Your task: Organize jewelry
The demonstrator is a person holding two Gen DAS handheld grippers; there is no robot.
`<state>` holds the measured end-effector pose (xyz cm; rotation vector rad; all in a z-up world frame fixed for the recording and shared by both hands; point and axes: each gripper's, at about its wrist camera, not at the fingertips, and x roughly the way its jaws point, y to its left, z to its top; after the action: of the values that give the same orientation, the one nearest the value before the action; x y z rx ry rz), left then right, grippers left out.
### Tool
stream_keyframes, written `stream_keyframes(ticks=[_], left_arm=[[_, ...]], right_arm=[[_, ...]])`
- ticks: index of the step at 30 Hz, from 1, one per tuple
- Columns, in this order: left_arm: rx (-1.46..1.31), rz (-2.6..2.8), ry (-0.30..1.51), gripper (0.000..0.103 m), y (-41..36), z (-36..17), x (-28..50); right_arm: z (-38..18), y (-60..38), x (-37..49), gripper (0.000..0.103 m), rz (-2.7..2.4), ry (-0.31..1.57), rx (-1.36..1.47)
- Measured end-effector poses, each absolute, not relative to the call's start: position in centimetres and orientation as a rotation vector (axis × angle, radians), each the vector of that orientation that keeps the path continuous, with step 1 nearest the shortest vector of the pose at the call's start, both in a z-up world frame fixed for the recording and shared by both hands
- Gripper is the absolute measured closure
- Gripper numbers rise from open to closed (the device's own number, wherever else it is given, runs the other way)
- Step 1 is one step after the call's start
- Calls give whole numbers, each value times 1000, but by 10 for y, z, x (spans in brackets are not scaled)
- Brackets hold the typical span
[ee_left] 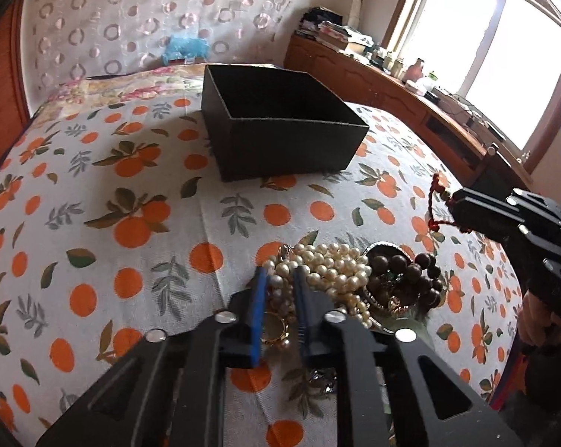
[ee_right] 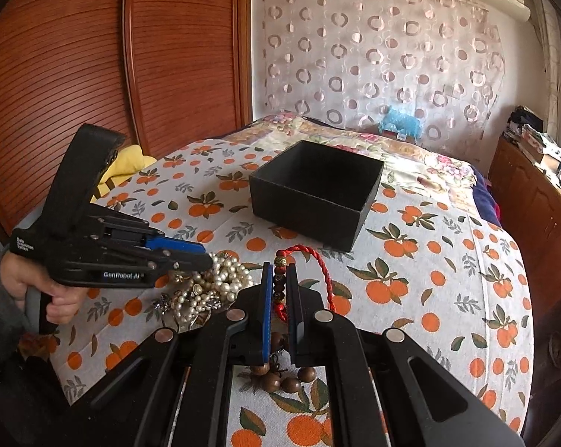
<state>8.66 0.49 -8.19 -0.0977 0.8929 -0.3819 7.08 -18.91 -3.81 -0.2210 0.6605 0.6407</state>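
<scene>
Left tongs (ee_left: 280,279): we close them on the pearls (ee_left: 328,264), near the bed's (ee_left: 131,193) front edge.
Right tongs (ee_right: 278,279): closed on the bracelet (ee_right: 280,279), lifted.
Handling: light, limp strands; pinch a bunch.
Box (ee_right: 314,201): open, mid-bed.

Bedroom. Bed (ee_left: 94,193) wearing an orange-fruit print cover, sheer curtain (ee_right: 373,56) with ring pattern hanging behind it. Reddish wooden wardrobe doors (ee_right: 112,67) standing beside. Daylight streaming through window (ee_left: 504,56) over a cluttered wooden sideboard (ee_left: 373,78).
</scene>
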Motion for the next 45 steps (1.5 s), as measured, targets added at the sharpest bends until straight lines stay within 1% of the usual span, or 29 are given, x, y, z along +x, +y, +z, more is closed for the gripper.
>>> stream_keyframes(ticks=[8, 20, 45], left_arm=[[-71, -377, 803, 97, -1, -49, 83], [-58, -377, 668, 97, -4, 11, 80], [3, -335, 497, 97, -12, 116, 123]], right_arm=[[-37, -194, 74, 95, 628, 660, -208], [-16, -200, 86, 95, 614, 621, -210], [32, -195, 148, 95, 631, 554, -196]])
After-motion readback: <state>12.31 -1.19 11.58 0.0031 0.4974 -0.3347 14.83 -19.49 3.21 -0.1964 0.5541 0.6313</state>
